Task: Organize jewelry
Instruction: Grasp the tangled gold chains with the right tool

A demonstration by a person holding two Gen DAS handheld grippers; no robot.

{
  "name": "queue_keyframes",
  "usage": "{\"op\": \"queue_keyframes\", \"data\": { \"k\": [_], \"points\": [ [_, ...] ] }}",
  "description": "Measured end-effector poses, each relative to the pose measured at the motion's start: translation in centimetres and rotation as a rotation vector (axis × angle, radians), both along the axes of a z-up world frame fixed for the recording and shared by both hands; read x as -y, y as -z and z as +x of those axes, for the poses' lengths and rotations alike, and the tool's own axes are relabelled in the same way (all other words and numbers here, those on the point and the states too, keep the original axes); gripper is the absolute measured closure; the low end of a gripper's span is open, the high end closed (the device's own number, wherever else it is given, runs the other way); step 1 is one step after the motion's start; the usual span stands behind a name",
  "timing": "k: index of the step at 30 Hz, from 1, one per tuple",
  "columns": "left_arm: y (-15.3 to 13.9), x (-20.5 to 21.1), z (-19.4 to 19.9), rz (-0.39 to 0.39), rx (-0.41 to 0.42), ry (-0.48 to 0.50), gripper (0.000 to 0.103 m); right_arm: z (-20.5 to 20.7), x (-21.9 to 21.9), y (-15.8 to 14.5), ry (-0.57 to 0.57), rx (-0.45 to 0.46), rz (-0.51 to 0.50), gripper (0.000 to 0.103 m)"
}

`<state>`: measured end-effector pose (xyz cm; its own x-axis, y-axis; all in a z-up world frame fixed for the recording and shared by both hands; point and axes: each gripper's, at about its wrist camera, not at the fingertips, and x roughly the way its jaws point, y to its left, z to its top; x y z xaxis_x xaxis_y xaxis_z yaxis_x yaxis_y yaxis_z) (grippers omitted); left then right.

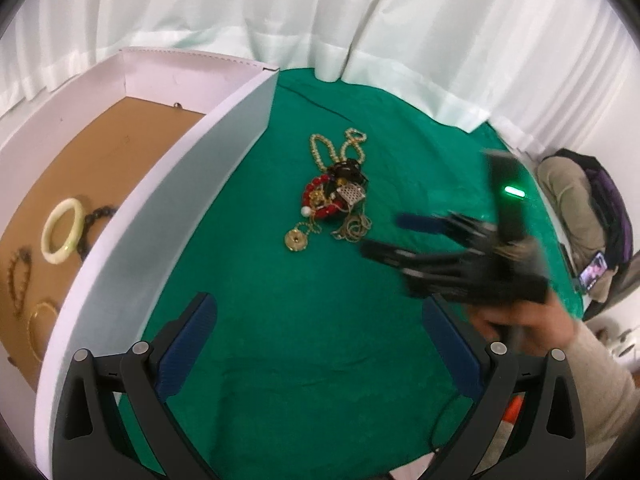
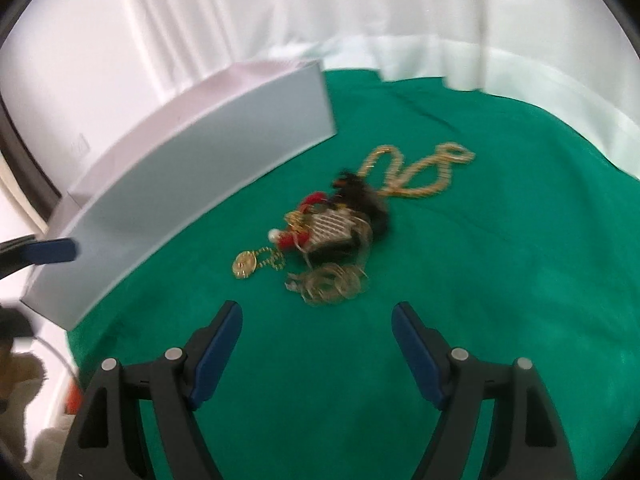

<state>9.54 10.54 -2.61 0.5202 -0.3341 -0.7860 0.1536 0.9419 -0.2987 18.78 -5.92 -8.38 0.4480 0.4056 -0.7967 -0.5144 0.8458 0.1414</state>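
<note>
Both tongs (image 1: 320,344) (image 2: 316,344) wide open, empty, jewelry pile (image 1: 338,196) beside box wall (image 1: 192,200)

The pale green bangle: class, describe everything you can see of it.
The pale green bangle is a thick, smooth, closed ring, jade-like and glossy. It lies flat on the brown floor of the white box, near the box's right wall. A dark chain bracelet meets its right edge. No gripper touches it.

tangled jewelry pile (image 1: 338,196) — on green cloth (image 1: 300,320)
</note>
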Motion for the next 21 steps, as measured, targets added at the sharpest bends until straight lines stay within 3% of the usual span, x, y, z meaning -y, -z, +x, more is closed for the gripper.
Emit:
{"op": "queue_keyframes", "data": {
  "k": [3, 4, 6, 7, 12, 21],
  "points": [
    [0.4, -0.5, -0.1, -0.011, -0.008, -0.01, 0.001, 1.8, -2.9, 1.8, -0.021, 0.018, -0.073, 0.029],
    [0.5, -0.7, -0.1, -0.013, -0.011, -0.016, 0.001, 2.1, -3.4, 2.1, -0.029, 0.019, -0.096, 0.037],
    [0.8, -1.2, -0.3, -0.017, -0.016, -0.026, 0.001, 2.1, -4.0, 2.3, -0.029, 0.064, -0.171, 0.073],
    [0.9, -1.5, -0.4, -0.017, -0.017, -0.029, 0.001, 2.2, -3.8, 2.3, -0.022, 0.059, -0.177, 0.077],
    [1.7, -2.2, -0.6, -0.026, -0.027, -0.049, 0.001, 1.6, -0.5, -0.8, 0.034, -0.018, -0.039, 0.077],
    [1.7, -2.1, -0.9, -0.018, -0.021, -0.042, 0.001, 0.5, 2.4, -10.1, 0.043, 0.047, 0.164, 0.078]
  ]
}}
